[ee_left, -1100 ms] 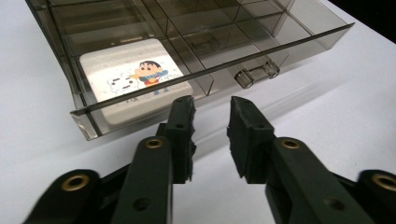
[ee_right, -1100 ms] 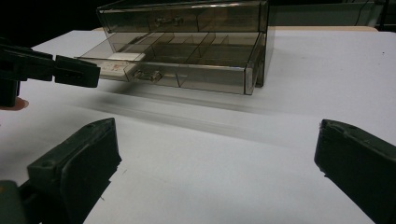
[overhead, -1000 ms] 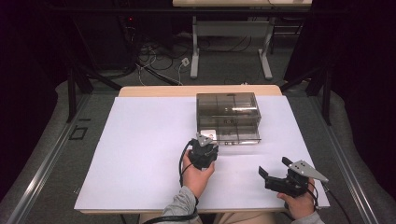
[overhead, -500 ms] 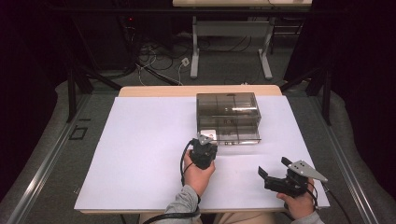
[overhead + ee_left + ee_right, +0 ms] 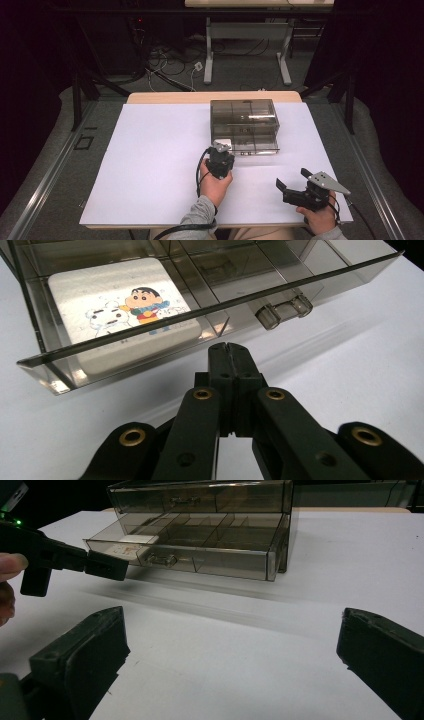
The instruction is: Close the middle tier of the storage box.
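A smoky clear drawer box [image 5: 243,114] stands on the white table, its lower drawer [image 5: 210,315] pulled out toward me. In the drawer's left compartment lies a white pad with a cartoon boy and dog [image 5: 125,315]. My left gripper [image 5: 230,347] is shut with nothing between its jaws, its tip just short of the drawer's front wall, left of the clear handle [image 5: 282,312]. The high view has it [image 5: 221,150] by the drawer's left front corner. My right gripper [image 5: 292,182] stands open near the table's front right, its jaws wide apart and aimed at the box [image 5: 200,525].
White sheet [image 5: 150,165] covers the table, with bare room at left and in front. The upper drawer [image 5: 200,497] is closed. Beyond the far edge are desk legs [image 5: 207,55] and cables on the floor [image 5: 165,65].
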{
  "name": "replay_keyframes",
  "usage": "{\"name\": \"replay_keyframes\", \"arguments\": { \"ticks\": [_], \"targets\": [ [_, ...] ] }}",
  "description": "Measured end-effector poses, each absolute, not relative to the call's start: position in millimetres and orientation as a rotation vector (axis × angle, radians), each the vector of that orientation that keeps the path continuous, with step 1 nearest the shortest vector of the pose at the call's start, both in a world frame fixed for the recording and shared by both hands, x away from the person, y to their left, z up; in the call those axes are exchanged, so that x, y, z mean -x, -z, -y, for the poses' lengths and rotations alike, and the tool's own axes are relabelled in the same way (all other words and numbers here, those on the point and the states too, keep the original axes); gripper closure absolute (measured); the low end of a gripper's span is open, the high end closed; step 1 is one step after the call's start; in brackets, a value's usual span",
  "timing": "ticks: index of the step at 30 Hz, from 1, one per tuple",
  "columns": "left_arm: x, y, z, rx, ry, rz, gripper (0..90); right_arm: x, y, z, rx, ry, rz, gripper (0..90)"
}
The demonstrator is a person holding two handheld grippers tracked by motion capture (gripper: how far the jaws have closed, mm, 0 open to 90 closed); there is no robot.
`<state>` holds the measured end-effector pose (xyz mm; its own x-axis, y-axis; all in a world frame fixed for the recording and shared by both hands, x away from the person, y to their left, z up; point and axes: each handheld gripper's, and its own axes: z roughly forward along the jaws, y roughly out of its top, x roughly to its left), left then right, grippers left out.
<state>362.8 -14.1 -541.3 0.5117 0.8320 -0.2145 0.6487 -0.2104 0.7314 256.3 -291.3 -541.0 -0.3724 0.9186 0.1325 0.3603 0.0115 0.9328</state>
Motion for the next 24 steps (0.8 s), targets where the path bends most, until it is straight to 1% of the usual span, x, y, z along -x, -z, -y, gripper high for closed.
{"name": "replay_keyframes", "arguments": {
  "ticks": [10, 24],
  "targets": [
    [-375, 540, 18, -1.968, -0.288, -1.225, 90.0, -256, 541, 293, -1.311, -1.361, -1.762, 0.0],
    [-382, 536, 23, -1.953, -0.285, -1.228, 90.0, -254, 540, 294, -1.322, -1.358, -1.76, 0.0]
  ]
}}
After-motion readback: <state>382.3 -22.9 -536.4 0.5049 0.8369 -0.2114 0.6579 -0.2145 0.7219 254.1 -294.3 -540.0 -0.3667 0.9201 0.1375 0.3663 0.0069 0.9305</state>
